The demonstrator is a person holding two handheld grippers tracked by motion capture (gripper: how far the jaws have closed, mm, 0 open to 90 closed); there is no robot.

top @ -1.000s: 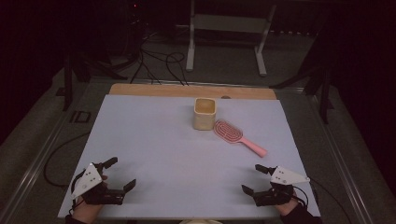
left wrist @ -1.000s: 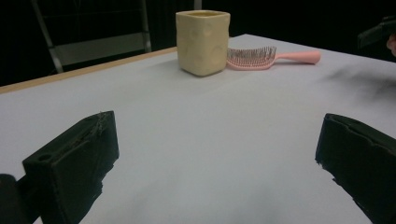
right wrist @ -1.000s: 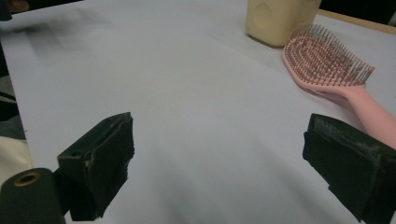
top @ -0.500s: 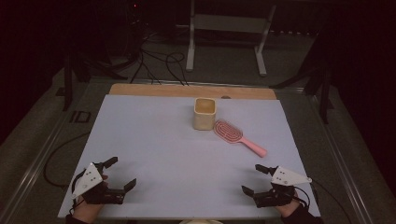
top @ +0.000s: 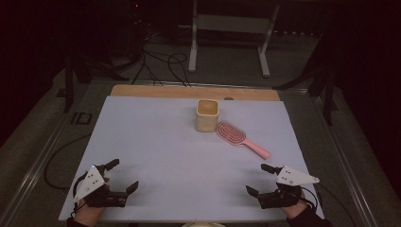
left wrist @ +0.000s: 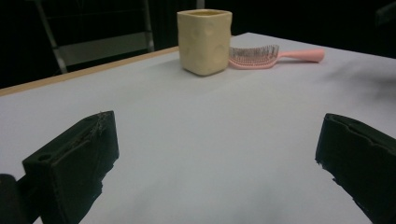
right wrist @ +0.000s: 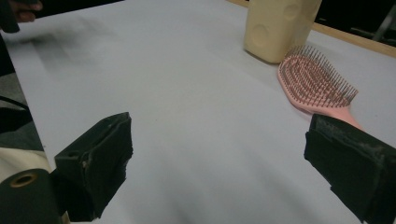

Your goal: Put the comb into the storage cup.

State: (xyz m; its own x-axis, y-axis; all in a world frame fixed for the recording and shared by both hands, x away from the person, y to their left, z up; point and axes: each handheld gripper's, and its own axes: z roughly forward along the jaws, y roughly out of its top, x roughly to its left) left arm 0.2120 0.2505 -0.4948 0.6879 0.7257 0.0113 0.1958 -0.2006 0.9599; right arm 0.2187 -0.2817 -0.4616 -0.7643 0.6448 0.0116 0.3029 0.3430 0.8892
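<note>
Nothing is shifting since a second ago: the left tool (top: 122, 175) and right tool (top: 259, 178) are staying spread open and empty at the near tabletop (top: 156, 142) edge, with the cup (top: 207, 115) and pink hairbrush (top: 241, 138) lying untouched well ahead, so reaching is yet to begin.

— What do the grippers look like?
— The left gripper (top: 120, 176) and the right gripper (top: 259, 178) each have chunky black jaws, a grey three-cornered top plate and a dark trailing cable.
</note>
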